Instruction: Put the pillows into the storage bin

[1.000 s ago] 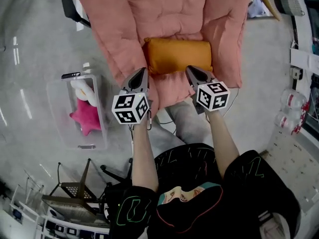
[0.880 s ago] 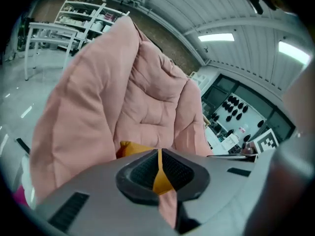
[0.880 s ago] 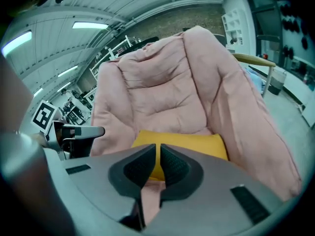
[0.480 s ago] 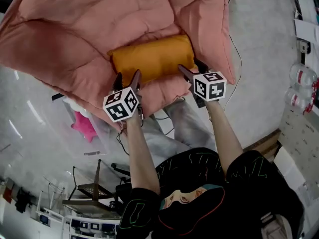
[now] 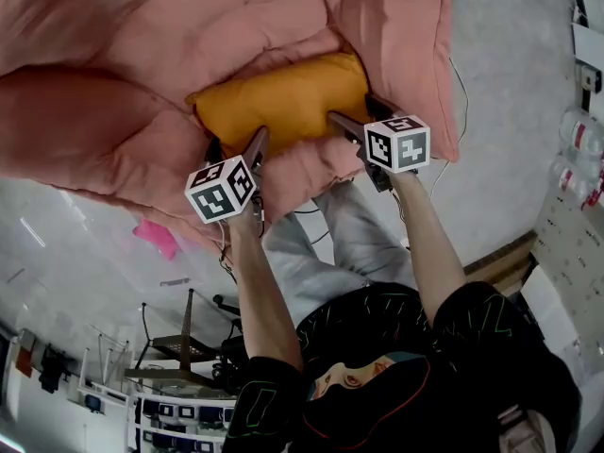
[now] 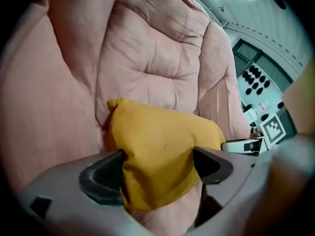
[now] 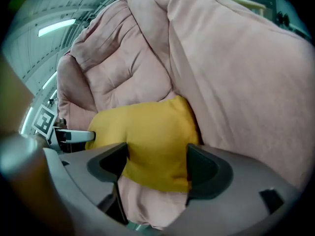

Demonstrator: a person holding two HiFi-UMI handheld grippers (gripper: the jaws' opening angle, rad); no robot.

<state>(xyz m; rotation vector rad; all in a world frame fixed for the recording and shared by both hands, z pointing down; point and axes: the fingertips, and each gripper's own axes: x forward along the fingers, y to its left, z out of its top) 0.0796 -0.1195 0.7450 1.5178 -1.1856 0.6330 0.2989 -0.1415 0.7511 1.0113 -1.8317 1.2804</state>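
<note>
1 orange pillow (image 5: 283, 102), 1 pink armchair (image 5: 142, 45), 1 pink pillow (image 5: 156, 237), pt. hidden

Both bare forearms reach forward side by side, the left forearm (image 5: 253, 281) and the right forearm (image 5: 429, 243) nearly straight. The grey left hand-held gripper (image 5: 236, 142) and the grey right hand-held gripper (image 5: 351, 109) point steeply down, each with its black-and-white marker cube facing the head camera. Both pairs of jaws have just been opening and stand wide apart. One end of the orange fabric pillow (image 5: 283, 102) lies between each pair.
</note>
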